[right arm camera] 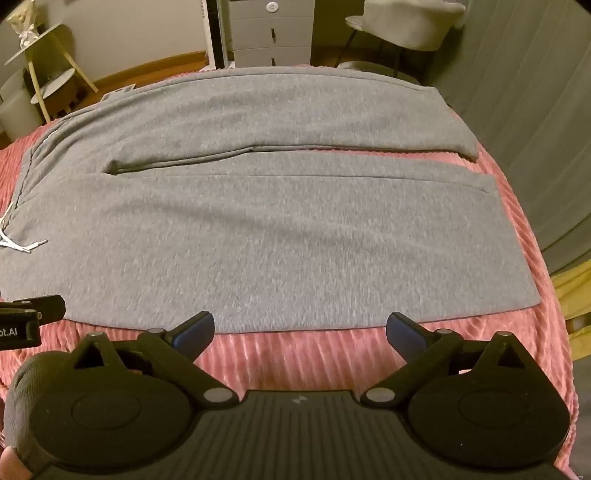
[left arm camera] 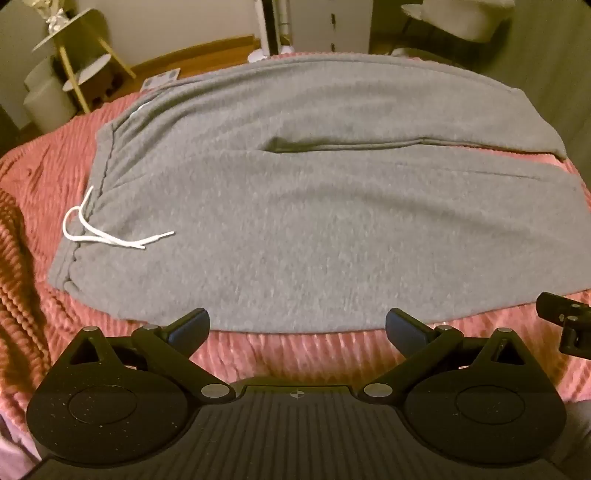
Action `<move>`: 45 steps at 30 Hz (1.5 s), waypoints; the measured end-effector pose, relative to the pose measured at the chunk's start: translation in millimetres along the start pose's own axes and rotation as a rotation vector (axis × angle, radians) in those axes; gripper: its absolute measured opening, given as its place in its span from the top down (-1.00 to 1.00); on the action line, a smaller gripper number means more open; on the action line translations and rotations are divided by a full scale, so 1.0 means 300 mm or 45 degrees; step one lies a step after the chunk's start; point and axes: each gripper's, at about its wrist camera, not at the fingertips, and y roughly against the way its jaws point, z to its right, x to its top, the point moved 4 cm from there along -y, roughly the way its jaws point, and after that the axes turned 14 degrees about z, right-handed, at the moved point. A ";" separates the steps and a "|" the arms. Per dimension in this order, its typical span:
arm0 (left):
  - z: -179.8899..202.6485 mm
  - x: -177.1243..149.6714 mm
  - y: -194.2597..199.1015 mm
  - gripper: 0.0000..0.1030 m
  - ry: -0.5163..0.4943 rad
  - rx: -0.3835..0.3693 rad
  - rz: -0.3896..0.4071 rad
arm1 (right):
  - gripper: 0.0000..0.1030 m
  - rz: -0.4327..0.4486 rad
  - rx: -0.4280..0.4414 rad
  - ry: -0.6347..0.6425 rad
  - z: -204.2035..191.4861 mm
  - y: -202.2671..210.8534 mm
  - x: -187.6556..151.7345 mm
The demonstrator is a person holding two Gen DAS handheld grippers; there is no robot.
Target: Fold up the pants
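Left wrist: whole drawstring on pants — right wrist clips it, apparently; both grippers released.

We've got heather grey pants here, kind of a speckled melange knit, with a plain white drawstring at the waistband. They're on a salmon-pink bedspread with a raised ribbed stripe pattern all over, almost corduroy-looking. Both sets of tongs are matte black; the left tongs and the right tongs both have dark blue pads on the fingertips and silver rivets at the joints. There's a fine ribbed texture on the black body below. Over in the back we see a pale olive-yellow side table, a light grey drawer unit with a white knob, a whitish chair, and orangey-brown wood flooring.
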 end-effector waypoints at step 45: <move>0.004 -0.021 -0.039 -1.00 -0.014 0.010 -0.039 | -0.93 -0.021 -0.007 -0.020 0.009 -0.024 -0.004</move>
